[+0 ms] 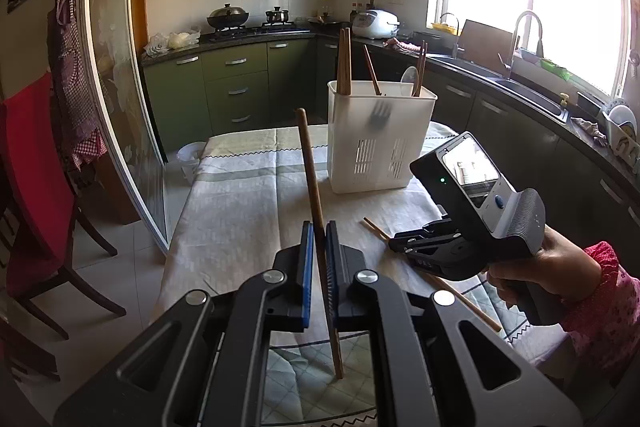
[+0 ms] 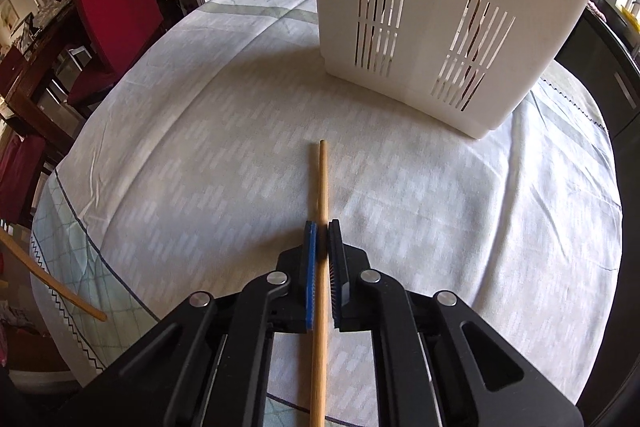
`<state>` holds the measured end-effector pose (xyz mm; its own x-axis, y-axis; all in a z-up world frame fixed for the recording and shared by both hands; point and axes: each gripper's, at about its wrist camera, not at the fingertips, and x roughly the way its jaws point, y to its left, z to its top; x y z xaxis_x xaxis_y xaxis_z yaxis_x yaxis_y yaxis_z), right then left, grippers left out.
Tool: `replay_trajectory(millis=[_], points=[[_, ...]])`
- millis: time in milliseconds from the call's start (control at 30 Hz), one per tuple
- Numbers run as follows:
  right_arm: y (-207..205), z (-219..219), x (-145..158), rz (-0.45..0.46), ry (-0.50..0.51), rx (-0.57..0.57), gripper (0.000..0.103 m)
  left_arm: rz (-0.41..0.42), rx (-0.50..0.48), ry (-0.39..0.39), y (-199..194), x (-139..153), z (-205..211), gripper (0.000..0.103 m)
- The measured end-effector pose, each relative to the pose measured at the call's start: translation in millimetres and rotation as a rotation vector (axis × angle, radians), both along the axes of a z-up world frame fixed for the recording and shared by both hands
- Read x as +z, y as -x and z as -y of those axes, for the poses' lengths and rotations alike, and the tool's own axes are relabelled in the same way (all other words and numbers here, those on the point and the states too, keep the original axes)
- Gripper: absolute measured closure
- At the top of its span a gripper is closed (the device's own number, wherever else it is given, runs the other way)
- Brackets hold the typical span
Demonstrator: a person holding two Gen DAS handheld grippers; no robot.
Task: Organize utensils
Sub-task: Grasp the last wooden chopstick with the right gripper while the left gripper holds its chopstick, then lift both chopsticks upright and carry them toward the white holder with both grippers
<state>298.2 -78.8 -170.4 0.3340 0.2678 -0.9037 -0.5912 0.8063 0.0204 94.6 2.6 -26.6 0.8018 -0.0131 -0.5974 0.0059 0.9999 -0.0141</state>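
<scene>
- The right claw is closed tight on a pale chopstick, which runs straight between its blue pads and points far, toward the white utensil holder. The stick seems to lie on the cloth of the table; whether its tip has left the cloth I cannot tell.
- The left claw is also clamped shut, on a darker chopstick that stands nearly upright, its top leaning a little to the left and its lower end poking out below the pads.
- The holder stands at the far end of the table, well apart from both claws, with chopsticks and a spoon already sticking up out of it.
- Risk one: each stick is pinched at a single narrow spot, so I judge it could swivel or slide in the pads on the way across, and then miss the opening.
- Risk two: the right stick lies low, so lifting it at a slant could drag its tip on the cloth and twist it out.
- Risk three: a long stick coming in tilted could knock the light holder's rim and tip it.
- Risk four: two claws heading for one holder may bump each other.
</scene>
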Motion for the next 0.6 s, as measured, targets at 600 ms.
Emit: replay_trajectory(millis=[600], points=[[84.1, 119.6, 144.0, 0.373, -0.351, -0.137, 0.096, -0.013, -0.013, -0.016, -0.7, -2.3, 6.0, 0.097]])
